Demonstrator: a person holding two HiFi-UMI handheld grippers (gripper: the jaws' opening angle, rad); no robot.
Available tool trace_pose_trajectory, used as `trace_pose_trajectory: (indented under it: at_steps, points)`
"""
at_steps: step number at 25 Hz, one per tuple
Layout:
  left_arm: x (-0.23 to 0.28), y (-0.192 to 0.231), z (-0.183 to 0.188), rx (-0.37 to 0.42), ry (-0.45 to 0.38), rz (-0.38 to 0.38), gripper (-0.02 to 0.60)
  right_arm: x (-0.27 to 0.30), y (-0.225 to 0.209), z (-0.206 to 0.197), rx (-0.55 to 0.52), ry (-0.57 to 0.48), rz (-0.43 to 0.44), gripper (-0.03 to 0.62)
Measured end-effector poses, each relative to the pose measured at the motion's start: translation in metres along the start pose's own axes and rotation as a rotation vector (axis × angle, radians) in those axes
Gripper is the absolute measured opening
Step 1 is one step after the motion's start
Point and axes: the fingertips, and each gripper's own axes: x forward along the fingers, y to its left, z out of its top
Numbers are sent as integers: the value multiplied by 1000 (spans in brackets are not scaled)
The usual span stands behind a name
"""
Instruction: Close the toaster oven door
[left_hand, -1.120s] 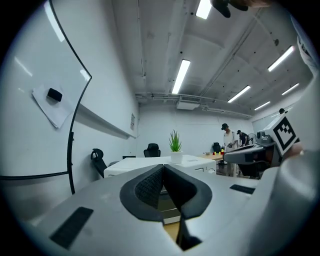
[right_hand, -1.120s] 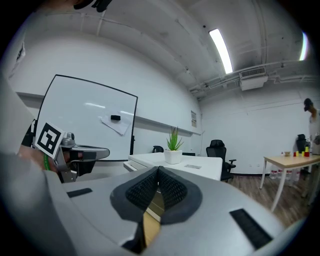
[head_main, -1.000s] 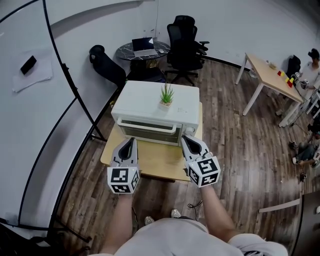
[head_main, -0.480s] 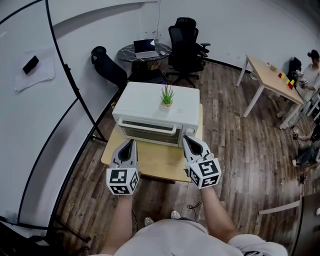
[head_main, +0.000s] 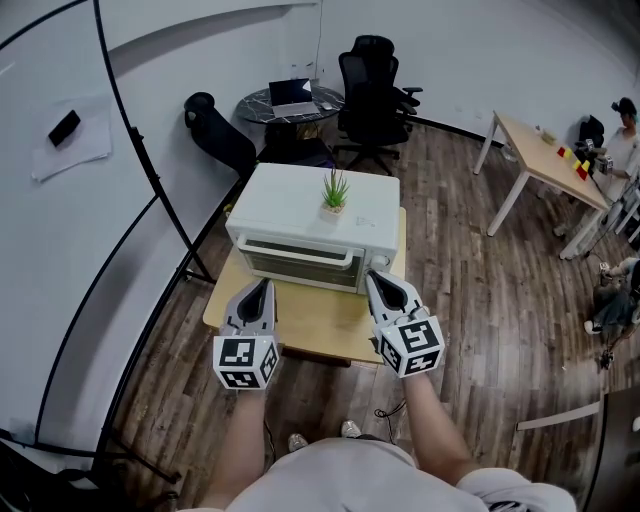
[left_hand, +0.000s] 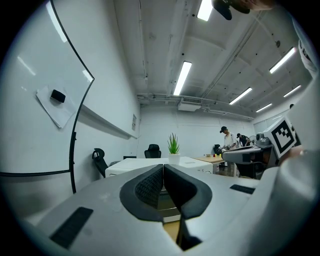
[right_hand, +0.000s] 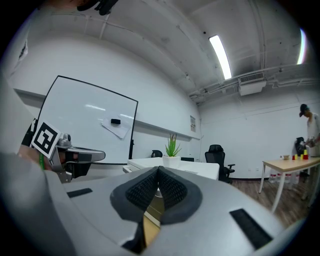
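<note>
Head view: oven (head_main: 352, 222) is set on a small wooden bench (head_main: 318, 322). Its door (head_main: 298, 262) is seen upright against the front and appears shut. A plant (head_main: 333, 192) is stood on top. Left gripper (head_main: 264, 285) and right gripper (head_main: 373, 277) are held level just before the oven front, one at each end.

Left gripper view: jaws are pressed together, nothing between.

Right gripper view: jaws are likewise together and empty.

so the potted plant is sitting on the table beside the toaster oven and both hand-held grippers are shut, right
No: the potted plant stands on top of the toaster oven, not on the table beside it; the head view shows it. The left hand-held gripper and right hand-held gripper are indeed shut.
</note>
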Motion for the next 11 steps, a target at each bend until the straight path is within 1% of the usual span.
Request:
trace_pose_trajectory:
  at_steps: [11]
  points:
    - [2, -1, 5, 4, -15, -8, 12, 0, 0, 1, -2, -3, 3, 0]
